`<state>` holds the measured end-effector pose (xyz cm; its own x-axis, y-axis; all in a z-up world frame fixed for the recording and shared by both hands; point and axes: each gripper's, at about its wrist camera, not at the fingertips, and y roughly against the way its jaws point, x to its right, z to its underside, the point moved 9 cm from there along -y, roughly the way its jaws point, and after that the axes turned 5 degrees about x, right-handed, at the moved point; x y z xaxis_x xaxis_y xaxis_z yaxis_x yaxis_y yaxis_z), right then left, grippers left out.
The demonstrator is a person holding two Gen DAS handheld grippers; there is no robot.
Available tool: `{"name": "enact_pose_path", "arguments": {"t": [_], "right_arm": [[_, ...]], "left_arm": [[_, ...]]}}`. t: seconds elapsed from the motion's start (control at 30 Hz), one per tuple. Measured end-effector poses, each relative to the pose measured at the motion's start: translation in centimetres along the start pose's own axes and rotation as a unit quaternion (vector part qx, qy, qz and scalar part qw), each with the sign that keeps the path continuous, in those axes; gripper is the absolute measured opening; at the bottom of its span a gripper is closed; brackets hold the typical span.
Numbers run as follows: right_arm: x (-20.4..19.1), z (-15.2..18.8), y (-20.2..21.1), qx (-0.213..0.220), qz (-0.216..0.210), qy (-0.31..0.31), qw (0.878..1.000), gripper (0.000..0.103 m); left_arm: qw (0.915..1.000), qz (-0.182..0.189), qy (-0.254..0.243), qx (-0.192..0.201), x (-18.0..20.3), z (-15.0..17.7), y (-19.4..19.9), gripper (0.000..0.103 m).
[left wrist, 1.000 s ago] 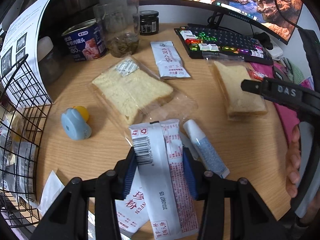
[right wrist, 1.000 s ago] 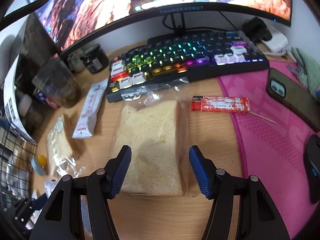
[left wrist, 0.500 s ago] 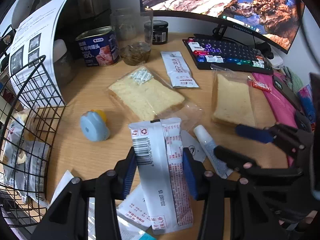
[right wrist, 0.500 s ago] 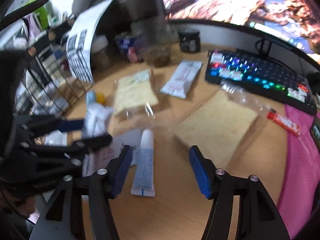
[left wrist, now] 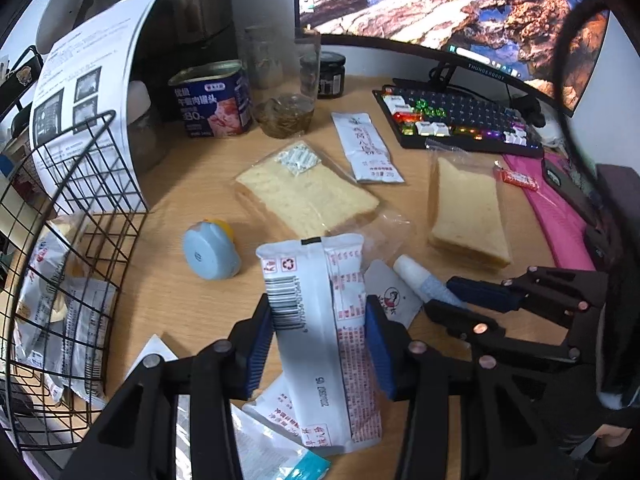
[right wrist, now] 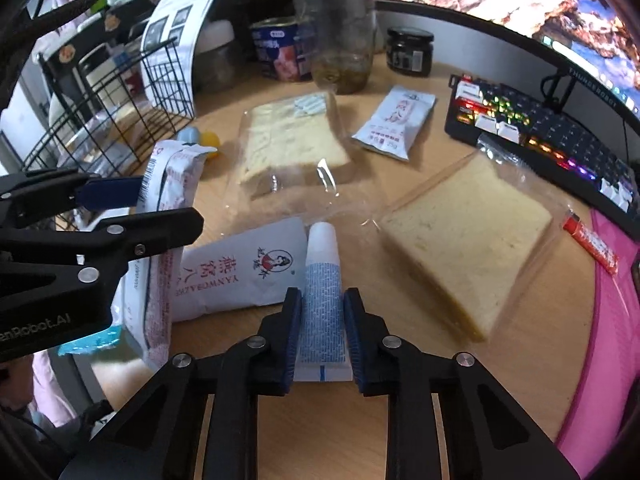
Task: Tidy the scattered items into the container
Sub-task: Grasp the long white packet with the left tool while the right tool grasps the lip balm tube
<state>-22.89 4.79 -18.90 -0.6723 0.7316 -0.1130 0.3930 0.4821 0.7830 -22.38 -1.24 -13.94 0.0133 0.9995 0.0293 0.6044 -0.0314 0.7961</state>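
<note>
My left gripper point(left wrist: 320, 346) is shut on a long white-and-red sachet point(left wrist: 320, 320), held off the desk. The same sachet point(right wrist: 172, 184) shows at the left of the right wrist view. The jaws of my right gripper point(right wrist: 322, 332) are closing, and both pads touch the sides of a blue-and-white tube point(right wrist: 322, 296) lying on the desk. From the left wrist camera the tube point(left wrist: 414, 274) lies just right of the sachet, with the right gripper point(left wrist: 450, 300) around its lower end. The black wire basket point(left wrist: 80, 184) at far left holds several packets.
Two bagged bread slices point(left wrist: 308, 196) point(left wrist: 468, 216), a white sachet point(left wrist: 368, 148), a blue-and-yellow toy point(left wrist: 210, 248), another sachet point(right wrist: 248, 272) and a red lighter point(right wrist: 592, 244) lie on the desk. A can point(left wrist: 212, 104), glass, jar and keyboard point(left wrist: 460, 120) stand behind.
My right gripper swung left from over the right bread slice to the tube and narrowed its jaws onto it. The left gripper rose a little, still holding the sachet.
</note>
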Motion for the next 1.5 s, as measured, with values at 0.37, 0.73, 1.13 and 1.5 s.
{"name": "enact_pose_path", "arguments": {"t": [0.37,0.73,1.13,1.5], "right_arm": [[-1.0,-2.8,3.7,0.038,0.029,0.020,0.999,0.010],[-0.4,-1.0,1.8,0.002,0.012,0.081,0.997,0.043],[-1.3,0.8,-1.2,-0.091,-0.051,0.228,0.968,0.043],[-1.2,1.1,-1.4,-0.078,-0.047,0.208,0.974,0.020]], "left_arm": [[0.9993,0.000,0.005,0.036,-1.3,-1.6,3.4,0.050],[0.9993,0.009,0.002,0.035,-1.1,-0.9,3.9,0.050],[0.9994,0.006,0.007,0.032,-1.4,-0.9,3.7,0.050],[0.9995,0.003,0.004,0.031,-1.5,-0.9,3.5,0.050]]}}
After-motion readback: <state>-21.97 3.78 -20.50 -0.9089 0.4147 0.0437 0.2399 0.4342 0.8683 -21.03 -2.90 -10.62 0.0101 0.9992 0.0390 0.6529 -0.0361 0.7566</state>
